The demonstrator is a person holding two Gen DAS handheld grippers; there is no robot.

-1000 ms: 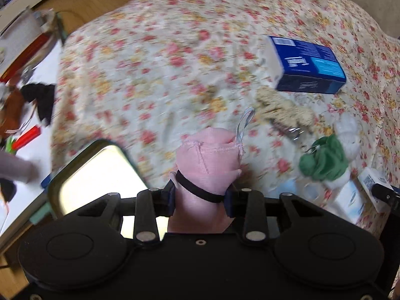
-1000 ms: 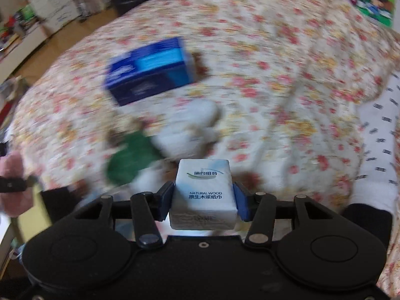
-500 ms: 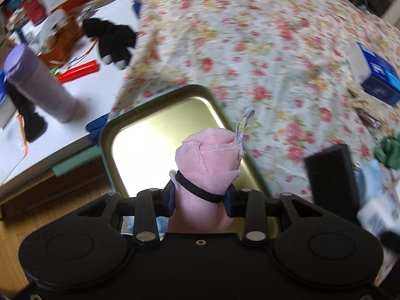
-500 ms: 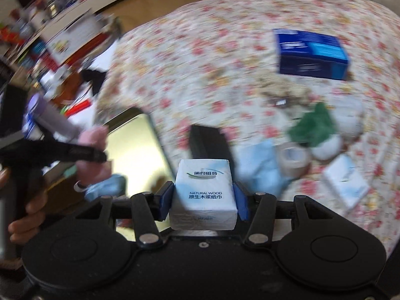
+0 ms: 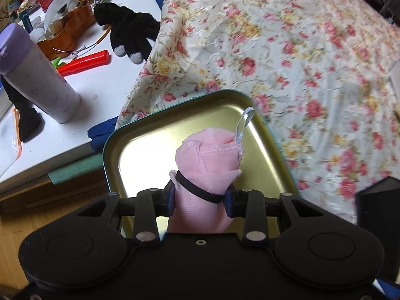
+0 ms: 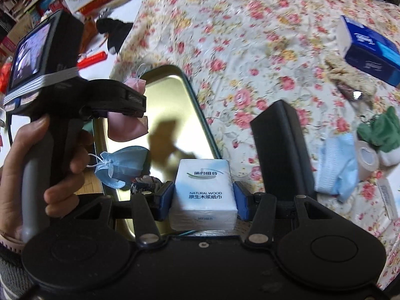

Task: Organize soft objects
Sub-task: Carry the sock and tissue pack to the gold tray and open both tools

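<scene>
Your left gripper (image 5: 200,196) pinches a pink cloth roll (image 5: 208,165) w/ black band, hanging over the gold tray (image 5: 117,140). A blue mask (image 6: 125,166) lies in the tray at 7 o'clock. Right gripper (image 6: 203,198) clamps a tissue pack (image 6: 203,192) reading "NATURAL WOOD", over the tray's 5 o'clock edge. Blue box (image 6: 370,50) at 2 o'clock, print unreadable.

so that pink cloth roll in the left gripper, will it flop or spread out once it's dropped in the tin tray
Probably not much: a black band cinches the pink cloth roll, so it should stay bundled. It looks soft, since the left gripper pinches its waist in, and likely light. On the smooth tin tray it may tip over or roll a little.
</scene>
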